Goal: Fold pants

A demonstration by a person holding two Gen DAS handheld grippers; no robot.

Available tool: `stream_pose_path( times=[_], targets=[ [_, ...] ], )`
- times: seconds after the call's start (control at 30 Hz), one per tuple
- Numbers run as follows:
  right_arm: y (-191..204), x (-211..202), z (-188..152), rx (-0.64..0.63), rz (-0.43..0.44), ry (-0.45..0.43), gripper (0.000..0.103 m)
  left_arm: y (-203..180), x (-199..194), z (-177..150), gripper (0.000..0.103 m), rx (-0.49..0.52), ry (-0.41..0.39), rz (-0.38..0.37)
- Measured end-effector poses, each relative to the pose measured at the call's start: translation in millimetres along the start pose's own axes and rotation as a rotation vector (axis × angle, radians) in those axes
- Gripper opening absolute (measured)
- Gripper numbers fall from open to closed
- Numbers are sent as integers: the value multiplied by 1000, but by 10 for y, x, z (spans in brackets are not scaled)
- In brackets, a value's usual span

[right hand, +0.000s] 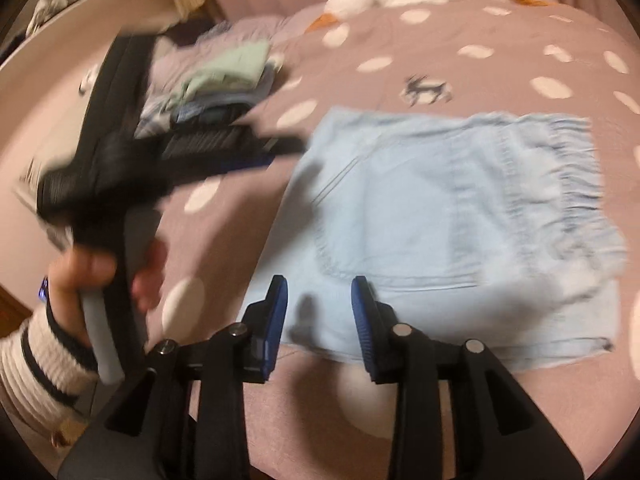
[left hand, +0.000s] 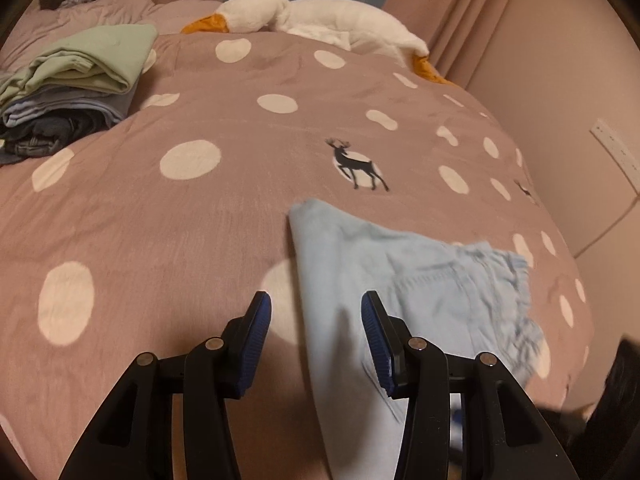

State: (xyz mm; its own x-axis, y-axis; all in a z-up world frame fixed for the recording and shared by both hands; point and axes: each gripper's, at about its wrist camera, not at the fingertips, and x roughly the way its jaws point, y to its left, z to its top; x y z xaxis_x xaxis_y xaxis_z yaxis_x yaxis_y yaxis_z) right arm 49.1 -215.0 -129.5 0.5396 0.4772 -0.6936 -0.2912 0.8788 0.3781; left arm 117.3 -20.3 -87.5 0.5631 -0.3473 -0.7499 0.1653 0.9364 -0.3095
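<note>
Light blue pants lie folded into a compact rectangle on the bed, near edge of the dotted cover, gathered waistband to the right. Fold looks essentially finished.

Left gripper: jaws apart, nothing between the pads; it hangs above the left edge of the pants. Right gripper: jaws apart, empty, over the near left corner of the pants, not pinching cloth.

Step in hand, as judged: release and clear away, or a last tidy of the stack. To do it well, lift both grippers straight off so no pad drags the top layer; if the near edge sits uneven, pinch only the corner and square it against the layer below.

Right wrist view shows the full rectangle, back pocket and waistband, plus the person's left hand on its gripper handle, heavily blurred. Left wrist view shows only the left part of the pants, but gives sharply the stack of folded clothes far left and the plush goose at the far end.
</note>
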Motion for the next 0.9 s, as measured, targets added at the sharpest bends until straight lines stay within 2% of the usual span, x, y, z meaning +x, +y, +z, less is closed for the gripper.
stream_pose_path(
  times=[0.17,0.3,0.37,0.5,0.73,0.83,0.9],
  targets=[
    [-240,-261,73,56,-123,-73,36,-219,-97,-190,46,60,16,-53],
    [-469,-311,22,102,-223,-64,36,-384,-88,-357,46,131,38,-54],
    [-541,-275,-24,102,-259,-26,36,-434,-50,-446,46,155,65,-56],
    [-557,-204,-75,91,-248,1,37,-439,106,-627,46,167,148,-31],
    [-519,-341,-100,113,-235,-12,37,-421,0,-715,46,174,138,-30],
    [-457,-404,-125,83,-246,-36,40,-384,-29,-756,46,161,138,-37],
    [-440,-370,-165,59,-258,-13,41,-382,-34,-778,46,157,137,-40]
  ],
)
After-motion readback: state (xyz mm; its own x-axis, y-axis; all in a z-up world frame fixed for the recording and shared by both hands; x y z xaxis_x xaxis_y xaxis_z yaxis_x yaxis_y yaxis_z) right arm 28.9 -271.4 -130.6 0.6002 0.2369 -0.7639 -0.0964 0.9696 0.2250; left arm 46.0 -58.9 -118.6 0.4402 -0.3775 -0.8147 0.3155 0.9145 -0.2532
